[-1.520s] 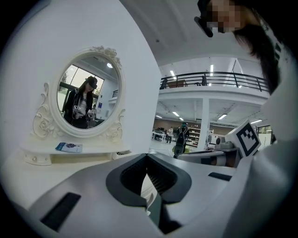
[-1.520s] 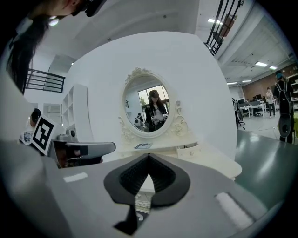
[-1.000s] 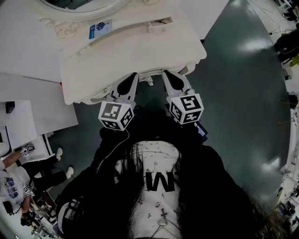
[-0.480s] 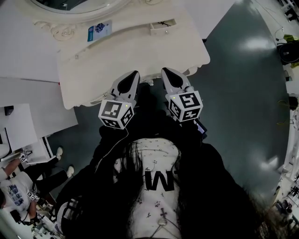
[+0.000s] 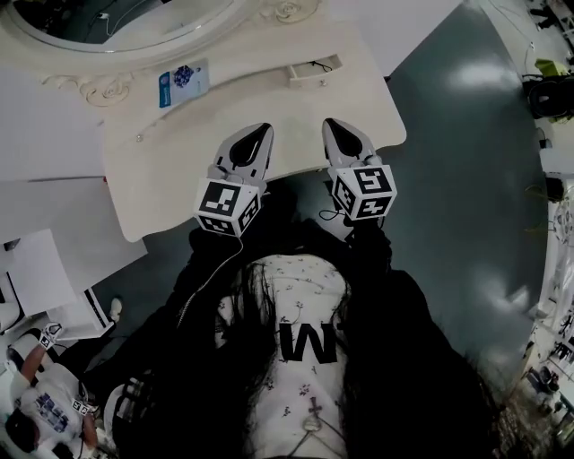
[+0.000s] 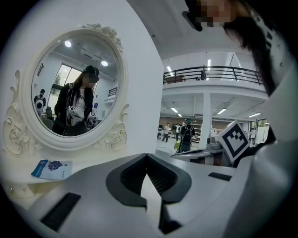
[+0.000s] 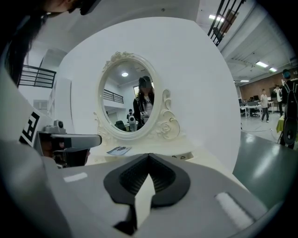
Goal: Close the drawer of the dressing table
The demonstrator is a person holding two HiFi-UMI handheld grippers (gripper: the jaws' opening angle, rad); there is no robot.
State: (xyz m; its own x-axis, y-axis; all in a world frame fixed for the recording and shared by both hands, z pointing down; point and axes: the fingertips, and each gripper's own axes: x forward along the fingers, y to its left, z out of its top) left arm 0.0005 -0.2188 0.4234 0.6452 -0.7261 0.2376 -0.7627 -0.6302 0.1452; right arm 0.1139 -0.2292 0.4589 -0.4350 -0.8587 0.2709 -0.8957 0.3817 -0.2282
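**Evidently both claws are shut and empty above the front edge, with the drawer out of sight**

The left claw point(image 5: 258, 134) and right claw point(image 5: 338, 127) hang side by side over the front edge of the dressing table point(image 5: 126, 211). Each has its tips pressed together with nothing between them. The main drawer sits under that edge, so the head view cannot show it. Nothing juts past the rim, so it is probably home or nearly so. A small drawer point(image 5: 314, 68) at the back right of the tabletop point(image 5: 179, 170) shows a dark slot and may be slightly out.

Either drawer should be rigid painted wood, light, and sliding on runners. Flat pushes with the shut tips on the front, one each side of the knob, should keep it from racking. The glossy paint could let the tips skid.

The rim is curved and carved, and the mirror point(image 5: 134, 22) and blue card point(image 5: 182, 81) stand well back. Open floor point(image 5: 466, 179) lies to the right.
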